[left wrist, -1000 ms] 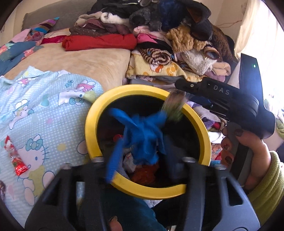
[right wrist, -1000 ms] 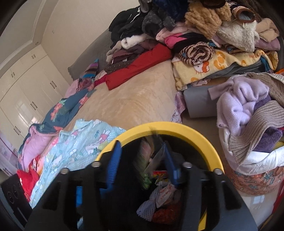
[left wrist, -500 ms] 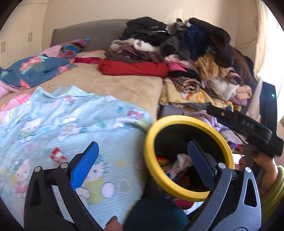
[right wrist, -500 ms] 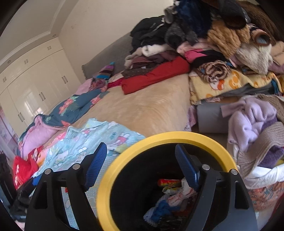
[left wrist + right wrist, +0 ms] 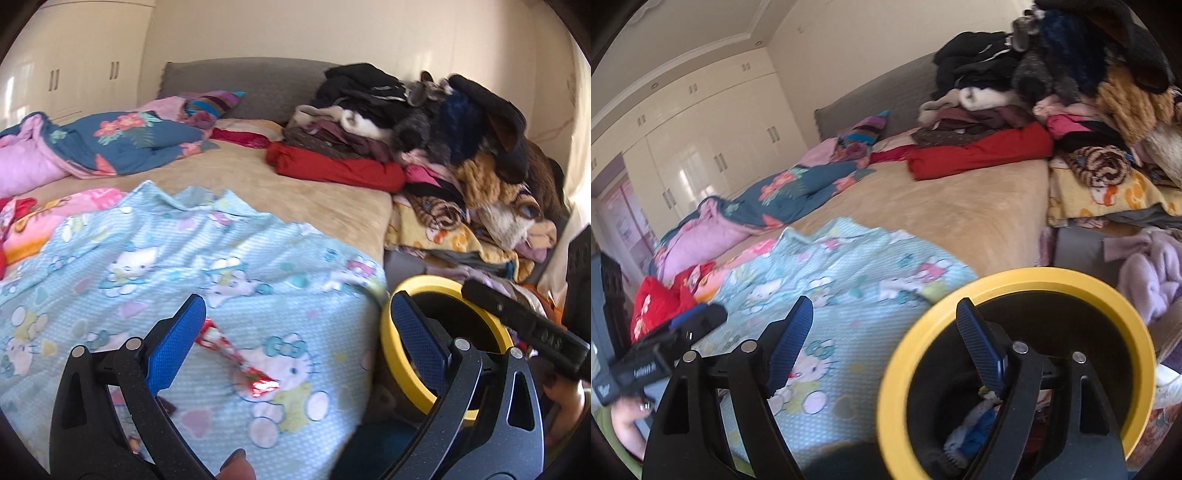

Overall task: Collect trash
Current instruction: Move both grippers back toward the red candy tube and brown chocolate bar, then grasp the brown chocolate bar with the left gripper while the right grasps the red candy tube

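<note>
A red shiny wrapper lies on the light blue cartoon-print blanket. My left gripper hovers over it, open wide, and the wrapper shows just inside its left pad. The black bin with a yellow rim stands to the right, at the bed's edge. In the right wrist view my right gripper is open and empty, its right finger over the bin's yellow rim. Blue and white scraps lie inside the bin. Each gripper shows in the other's view: the right one and the left one.
A tall heap of clothes fills the bed's far right side. A folded blue floral quilt lies at the far left. A basket with lilac knitwear stands beside the bin. White wardrobes line the left wall.
Both grippers have opened and swung left, away from above the bin and over the blanket. The blue scrap and the wrapper they held are gone from their jaws.
</note>
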`<state>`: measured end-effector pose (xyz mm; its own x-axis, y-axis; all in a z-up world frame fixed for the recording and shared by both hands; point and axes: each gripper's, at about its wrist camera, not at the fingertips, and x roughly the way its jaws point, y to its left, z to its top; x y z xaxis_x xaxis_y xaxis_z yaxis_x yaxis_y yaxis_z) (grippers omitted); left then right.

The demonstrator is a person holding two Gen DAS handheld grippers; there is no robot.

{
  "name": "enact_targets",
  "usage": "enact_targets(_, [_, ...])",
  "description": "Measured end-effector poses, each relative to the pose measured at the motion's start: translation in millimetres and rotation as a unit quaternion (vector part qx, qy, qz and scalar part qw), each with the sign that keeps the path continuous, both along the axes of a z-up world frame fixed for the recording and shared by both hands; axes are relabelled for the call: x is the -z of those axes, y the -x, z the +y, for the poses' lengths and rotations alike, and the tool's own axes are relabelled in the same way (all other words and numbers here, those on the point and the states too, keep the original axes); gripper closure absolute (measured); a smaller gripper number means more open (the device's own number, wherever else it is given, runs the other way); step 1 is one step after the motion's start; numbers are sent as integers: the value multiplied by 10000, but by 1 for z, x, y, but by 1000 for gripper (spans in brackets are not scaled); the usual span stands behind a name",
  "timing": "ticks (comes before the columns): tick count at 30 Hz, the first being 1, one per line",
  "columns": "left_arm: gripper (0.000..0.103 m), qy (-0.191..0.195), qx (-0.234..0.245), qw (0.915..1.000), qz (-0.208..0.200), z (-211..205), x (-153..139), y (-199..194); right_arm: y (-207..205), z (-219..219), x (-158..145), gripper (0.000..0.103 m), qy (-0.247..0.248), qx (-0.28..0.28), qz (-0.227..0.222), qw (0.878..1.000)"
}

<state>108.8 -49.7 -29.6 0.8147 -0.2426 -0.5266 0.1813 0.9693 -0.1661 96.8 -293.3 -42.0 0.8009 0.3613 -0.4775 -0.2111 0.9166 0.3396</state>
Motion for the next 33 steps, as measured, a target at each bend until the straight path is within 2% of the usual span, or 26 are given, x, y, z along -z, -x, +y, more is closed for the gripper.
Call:
enact_targets(12, [11, 186, -601, 9980, -42, 59, -6, -1, -1, 61, 4, 26, 258, -659, 149, 9974])
enact_targets(22, [11, 55, -859, 9960, 256, 105, 16, 10, -16, 119, 26, 26, 575, -1215, 503, 9896])
enact_targets(28, [11, 24, -888, 9944, 579, 125, 35, 15, -28, 142, 47, 35, 663, -1489, 879, 9827])
enact_targets(32, [12, 42, -781, 9934, 837, 133, 50, 18, -40, 155, 59, 50, 706, -1672, 1119, 9770])
enact_targets(33, [15, 56, -744, 9931, 902, 134, 54, 18, -44, 159, 62, 53, 708, -1717, 1198, 9753])
